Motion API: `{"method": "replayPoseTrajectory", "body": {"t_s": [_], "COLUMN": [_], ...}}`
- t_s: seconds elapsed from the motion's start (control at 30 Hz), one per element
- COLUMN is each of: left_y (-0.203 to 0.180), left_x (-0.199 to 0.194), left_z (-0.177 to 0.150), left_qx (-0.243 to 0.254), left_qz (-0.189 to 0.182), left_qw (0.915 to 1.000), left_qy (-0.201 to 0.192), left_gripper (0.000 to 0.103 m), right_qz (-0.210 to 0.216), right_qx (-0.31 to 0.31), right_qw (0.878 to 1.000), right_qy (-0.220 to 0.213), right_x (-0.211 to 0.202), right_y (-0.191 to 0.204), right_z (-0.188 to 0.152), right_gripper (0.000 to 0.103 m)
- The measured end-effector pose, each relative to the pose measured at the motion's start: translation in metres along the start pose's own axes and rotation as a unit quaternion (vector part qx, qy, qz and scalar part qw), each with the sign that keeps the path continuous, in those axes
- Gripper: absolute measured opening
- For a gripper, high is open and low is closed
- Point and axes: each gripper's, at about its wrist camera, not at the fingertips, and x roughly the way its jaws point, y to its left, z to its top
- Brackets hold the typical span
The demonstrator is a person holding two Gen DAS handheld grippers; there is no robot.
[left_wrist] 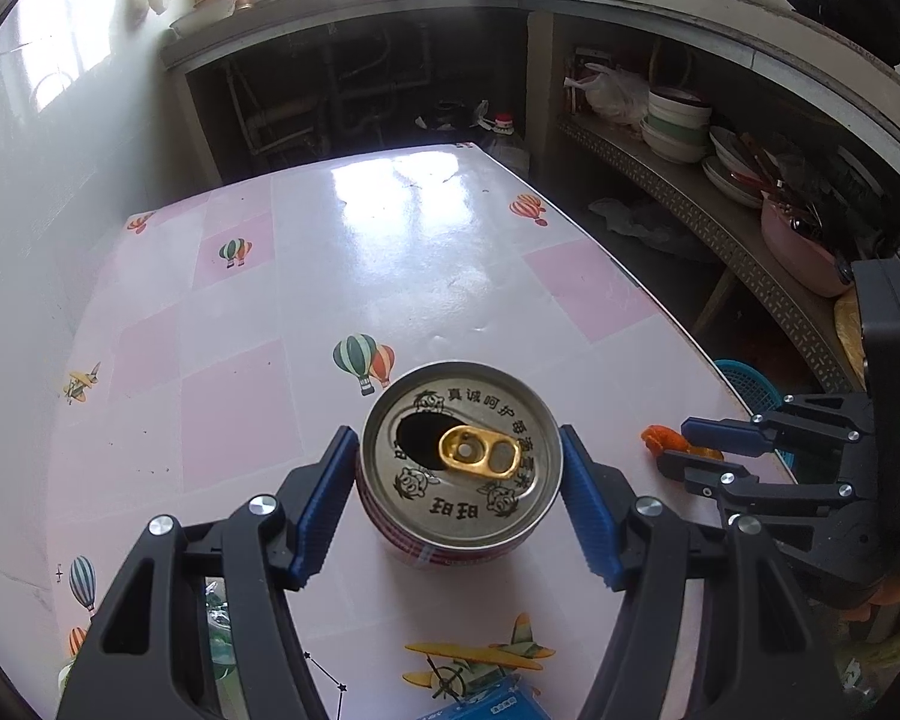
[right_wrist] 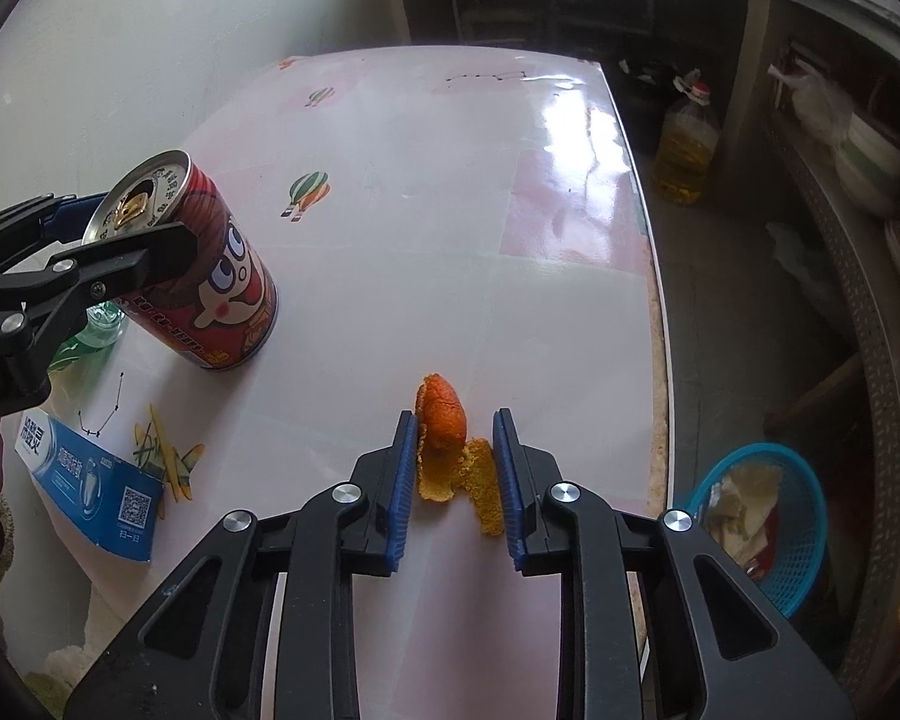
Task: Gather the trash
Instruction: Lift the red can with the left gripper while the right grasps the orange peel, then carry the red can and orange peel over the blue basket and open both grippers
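While the curled orange peel (right_wrist: 444, 420) lies on the glossy pink-and-white checked tabletop (right_wrist: 450, 210) near its right edge, the right gripper (right_wrist: 455, 468) stands around it with its blue pads narrowed to the peel's sides, seemingly pinching it; whether they press firmly I cannot tell. That peel looks light, soft and crumbly, so a gentle squeeze low across its thicker domed part should serve. Further left, the opened red metal drink can (left_wrist: 459, 462) stands upright on the table between the blue pads of the left gripper (left_wrist: 459, 498), which sit at or just beside its wall near the rim; it is thin-walled, smooth and probably empty, best held around the middle without crushing. A blue toothpaste box (right_wrist: 90, 486) lies beside it, partly cut off. Beyond the table edge, a blue plastic basket (right_wrist: 762, 516) holds scraps, its contents hard to make out.
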Motion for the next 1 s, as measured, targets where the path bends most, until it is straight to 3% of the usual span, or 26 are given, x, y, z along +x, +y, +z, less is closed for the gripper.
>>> {"method": "replayPoseTrajectory", "body": {"t_s": [0.3, 0.67, 1.0], "left_y": [0.0, 0.001, -0.017], "left_x": [-0.002, -0.009, -0.031], "left_z": [-0.001, 0.001, 0.018], "left_qx": [0.004, 0.005, 0.007], "left_qz": [0.008, 0.01, -0.031], "left_qw": [1.0, 0.9999, 0.9989], "left_qy": [-0.003, -0.012, -0.035], "left_gripper": [0.064, 0.064, 0.064], "right_qz": [0.023, 0.046, 0.073], "right_qx": [0.031, 0.063, 0.133], "right_qw": [0.999, 0.997, 0.986], "right_qy": [-0.001, -0.01, -0.064], "right_x": [-0.001, -0.011, -0.053], "right_y": [-0.004, -0.013, -0.038], "right_z": [0.001, 0.0, -0.009], "right_gripper": [0.011, 0.009, 0.009]}}
